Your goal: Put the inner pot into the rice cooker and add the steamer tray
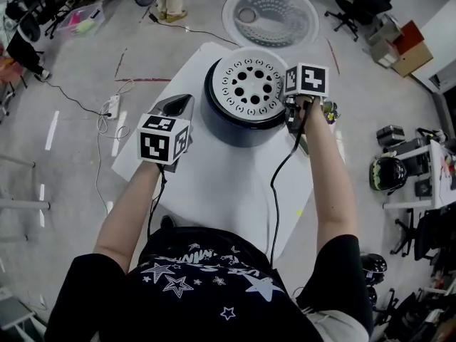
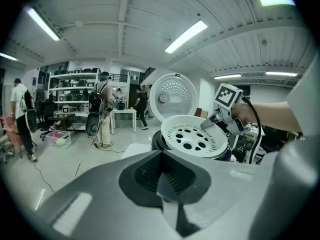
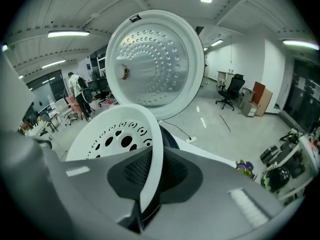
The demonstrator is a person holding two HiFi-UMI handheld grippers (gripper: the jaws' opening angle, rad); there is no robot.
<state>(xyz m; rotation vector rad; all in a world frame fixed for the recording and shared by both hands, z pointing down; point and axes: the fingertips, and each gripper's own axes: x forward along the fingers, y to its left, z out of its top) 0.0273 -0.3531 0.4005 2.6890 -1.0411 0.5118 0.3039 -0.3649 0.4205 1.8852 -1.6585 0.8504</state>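
Note:
The dark rice cooker (image 1: pixel 226 130) stands on the white table (image 1: pixel 214 184) with its round lid (image 1: pixel 271 13) swung open behind it. A white perforated steamer tray (image 1: pixel 251 84) sits tilted over the cooker's mouth. My right gripper (image 1: pixel 292 110) is shut on the tray's right rim; in the right gripper view the white rim (image 3: pixel 150 149) runs between the jaws, with the lid (image 3: pixel 155 64) behind. My left gripper (image 1: pixel 184 104) hovers just left of the cooker, shut and holding nothing. In the left gripper view the tray (image 2: pixel 192 136) and the cooker (image 2: pixel 157 142) lie ahead of it.
A small purple and green toy (image 1: pixel 329 112) lies at the table's right edge. A power strip (image 1: pixel 112 107) and cables lie on the floor to the left, a helmet (image 1: pixel 387 171) and boxes to the right. People (image 2: pixel 102 109) stand far off by shelves.

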